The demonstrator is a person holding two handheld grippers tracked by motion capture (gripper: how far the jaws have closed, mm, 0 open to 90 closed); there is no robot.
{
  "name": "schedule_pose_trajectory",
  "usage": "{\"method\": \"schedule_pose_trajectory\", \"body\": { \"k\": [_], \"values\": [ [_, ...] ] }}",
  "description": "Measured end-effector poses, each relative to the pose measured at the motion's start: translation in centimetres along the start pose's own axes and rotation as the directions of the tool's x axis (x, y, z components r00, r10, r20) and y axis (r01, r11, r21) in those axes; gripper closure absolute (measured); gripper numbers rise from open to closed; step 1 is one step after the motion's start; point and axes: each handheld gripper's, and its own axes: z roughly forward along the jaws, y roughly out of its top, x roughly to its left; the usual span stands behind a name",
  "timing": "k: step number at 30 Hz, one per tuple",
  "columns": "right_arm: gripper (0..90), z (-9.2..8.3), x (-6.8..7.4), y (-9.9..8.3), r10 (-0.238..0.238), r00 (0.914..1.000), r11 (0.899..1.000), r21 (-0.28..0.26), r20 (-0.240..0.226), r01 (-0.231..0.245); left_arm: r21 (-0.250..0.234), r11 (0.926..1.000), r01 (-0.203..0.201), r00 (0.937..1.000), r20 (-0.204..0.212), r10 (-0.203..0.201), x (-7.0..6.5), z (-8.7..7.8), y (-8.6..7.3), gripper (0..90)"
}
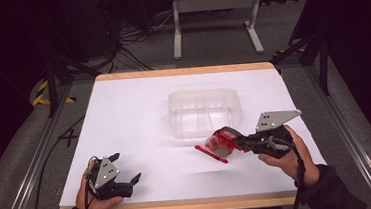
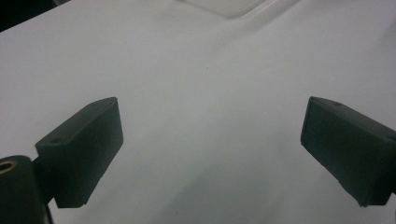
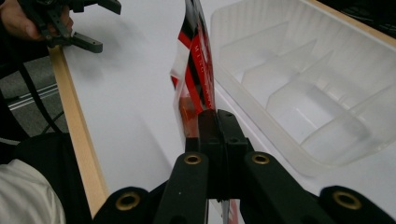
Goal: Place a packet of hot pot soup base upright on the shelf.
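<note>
- Gripped flat between the closed jaws of the right hand-held gripper (image 3: 217,122), a red, black and clear packet (image 3: 194,70) stands on edge up the middle of the right gripper view.
- From above, this packet (image 1: 220,145) sits right of centre, lifted off the white surface (image 1: 134,113), its shadow lying below it.
- Just above it in the high view stands a clear plastic tray (image 1: 204,110) with dividers.
- Lower left, the left hand-held gripper (image 1: 123,168) rests low over the surface, jaws spread wide with nothing between them.
</note>
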Motion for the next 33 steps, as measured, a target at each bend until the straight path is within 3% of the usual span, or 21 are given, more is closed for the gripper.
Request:
{"method": "schedule_pose_trajectory", "body": {
  "k": [8, 13, 18, 21, 26, 30, 33],
  "values": [
    [90.0, 0.8, -0.5, 3.3, -0.008, 0.9995, 1.000, -0.007, 0.029, 0.008, 0.006, 1.0000, -0.004, 1.0000, 0.008, 0.004, -0.1, 0.2, 0.0, 6.8],
    [90.0, 1.9, -1.2, 5.7, 0.045, 0.9980, 0.998, -0.048, 0.044, -0.043, 0.012, 0.9999, -0.010, 0.9999, 0.005, 0.010, -0.1, 0.3, 0.0, 6.9],
    [90.0, 3.8, -2.0, 7.6, 0.092, 0.9916, 0.994, -0.062, 0.090, -0.087, 0.012, 0.9998, -0.014, 0.9999, 0.005, 0.014, -0.2, 0.2, 0.0, 7.3],
    [90.0, 5.2, -2.6, 8.1, 0.157, 0.9816, 0.986, -0.072, 0.110, -0.149, 0.008, 0.9999, -0.010, 0.9999, 0.005, 0.010, -0.1, 0.2, 0.0, 7.3],
    [90.0, 7.3, -3.1, 8.5, 0.198, 0.9711, 0.979, -0.076, 0.132, -0.190, 0.011, 0.9998, -0.016, 0.9998, 0.007, 0.016, -0.2, 0.2, 0.0, 7.3],
    [90.0, 8.5, -3.8, 8.1, 0.244, 0.9525, 0.969, -0.080, 0.182, -0.233, 0.016, 0.9996, -0.025, 0.9996, 0.010, 0.025, -0.2, 0.2, 0.0, 7.3],
    [90.0, 8.8, -4.6, 7.2, 0.298, 0.9328, 0.954, -0.101, 0.203, -0.283, 0.017, 0.9995, -0.026, 0.9996, 0.010, 0.025, -0.2, 0.2, 0.0, 7.3]
  ]
}}
